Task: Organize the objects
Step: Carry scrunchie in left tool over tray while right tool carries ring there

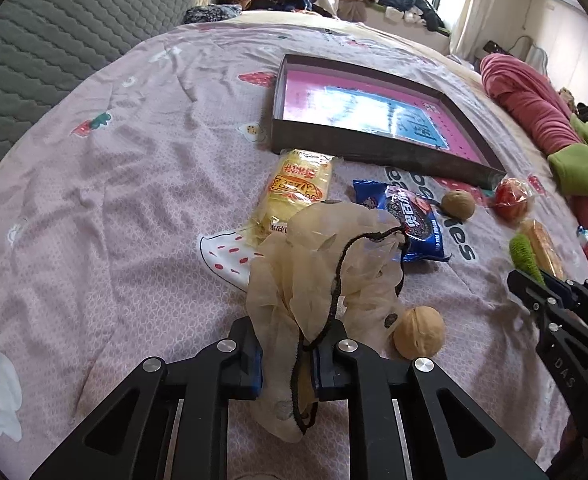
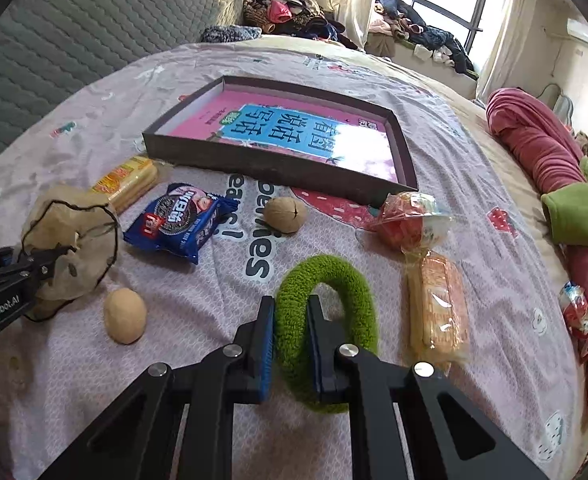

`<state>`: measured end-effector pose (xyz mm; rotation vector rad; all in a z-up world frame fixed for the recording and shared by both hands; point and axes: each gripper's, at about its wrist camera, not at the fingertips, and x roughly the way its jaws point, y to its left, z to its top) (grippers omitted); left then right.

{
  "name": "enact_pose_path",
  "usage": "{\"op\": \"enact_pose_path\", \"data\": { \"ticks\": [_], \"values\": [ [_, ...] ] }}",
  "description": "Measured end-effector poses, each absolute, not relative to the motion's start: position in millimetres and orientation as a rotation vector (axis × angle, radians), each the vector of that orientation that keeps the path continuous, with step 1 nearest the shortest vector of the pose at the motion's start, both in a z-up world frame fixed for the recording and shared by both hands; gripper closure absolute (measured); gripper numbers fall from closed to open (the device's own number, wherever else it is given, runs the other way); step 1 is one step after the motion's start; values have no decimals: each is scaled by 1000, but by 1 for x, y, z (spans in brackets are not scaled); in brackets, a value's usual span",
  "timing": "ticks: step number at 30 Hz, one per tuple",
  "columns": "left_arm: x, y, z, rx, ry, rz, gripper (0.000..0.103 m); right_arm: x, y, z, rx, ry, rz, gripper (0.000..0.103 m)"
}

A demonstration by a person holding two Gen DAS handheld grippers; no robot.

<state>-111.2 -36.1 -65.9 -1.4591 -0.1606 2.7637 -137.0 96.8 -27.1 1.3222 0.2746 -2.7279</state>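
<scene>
In the left wrist view, the left gripper (image 1: 286, 364) is clamped tight on a beige gauzy scrunchie (image 1: 321, 264) with a black cord trim, its fabric bunched between the blue pads and rising above the fingers over the pink patterned bedspread (image 1: 114, 184). A walnut (image 1: 418, 332) lies just beside the scrunchie on the right. Beyond it lie a yellow snack packet (image 1: 294, 192) and a blue cookie packet (image 1: 409, 216), then a second walnut (image 1: 458, 205) and a red wrapped sweet (image 1: 511, 198). Farther back sits a shallow dark box (image 1: 373, 152) holding a pink and blue book (image 1: 373, 110); the yellow packet's far end touches the box wall. At the right edge the right gripper (image 1: 533, 280) shows with a green strip at its tip. In the right wrist view, the right gripper (image 2: 291, 352) is closed on one side of a fuzzy green hair ring (image 2: 329, 280), the near left arc squeezed between the pads while the rest loops out over the bedspread. A wafer packet (image 2: 437, 308) lies just right of the ring, with the red sweet (image 2: 409, 220) beyond it. On the left, the left gripper (image 2: 54, 258) holds the beige scrunchie (image 2: 74, 240), a walnut (image 2: 125, 315) near it. The blue cookie packet (image 2: 178, 220), the other walnut (image 2: 285, 214) and the yellow packet (image 2: 128, 180) lie in front of the box (image 2: 278, 170). A rolled pink blanket (image 2: 533, 148) lies along the right.
</scene>
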Motion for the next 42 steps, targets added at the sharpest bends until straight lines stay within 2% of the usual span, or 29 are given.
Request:
{"op": "enact_pose_path", "data": {
  "ticks": [7,17,42],
  "values": [
    [-105,-32,-51,-1425,-145,2784,86,-124,112,-11,1276,127,-2727,88],
    [-98,-29,-32,-1372,-129,2806,87,-115,125,6,1211,18,-2723,88],
    [-118,-2,20,-1210,-47,2850,87,-129,125,44,1074,-6,-2754,88]
  ]
}}
